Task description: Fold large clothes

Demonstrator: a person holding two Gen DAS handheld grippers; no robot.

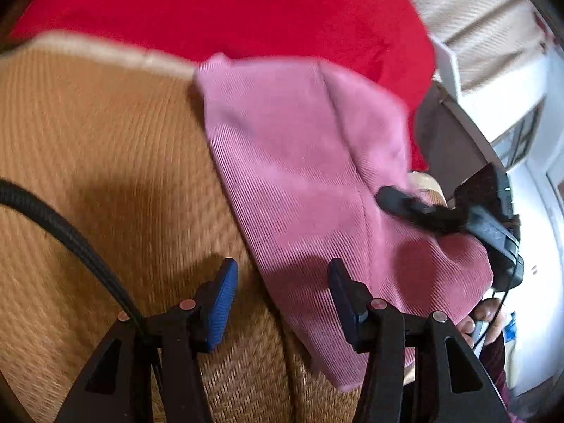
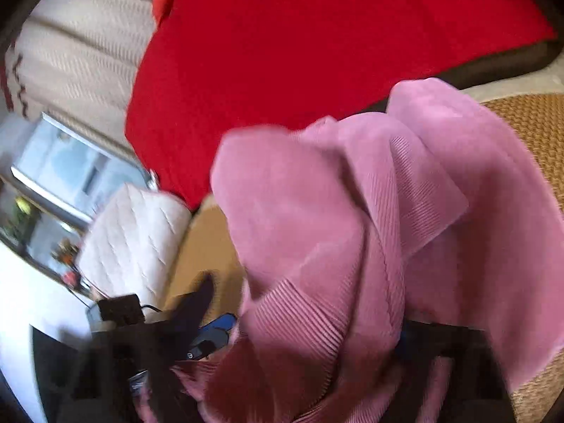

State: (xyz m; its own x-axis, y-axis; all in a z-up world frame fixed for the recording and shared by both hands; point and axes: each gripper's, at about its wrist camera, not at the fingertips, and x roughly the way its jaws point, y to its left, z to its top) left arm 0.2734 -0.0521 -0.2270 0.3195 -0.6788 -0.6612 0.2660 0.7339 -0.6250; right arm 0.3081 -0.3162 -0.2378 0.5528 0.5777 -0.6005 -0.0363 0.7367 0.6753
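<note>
One pink garment, one red cloth, one woven mat, two hand-held grippers: left, right.

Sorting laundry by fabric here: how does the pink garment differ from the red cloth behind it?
The pink garment is ribbed, with visible seams; the red cloth looks smooth and plain. The pink garment lies bunched on the woven mat; the red cloth lies spread flat beyond it. Both are soft fabric.
</note>
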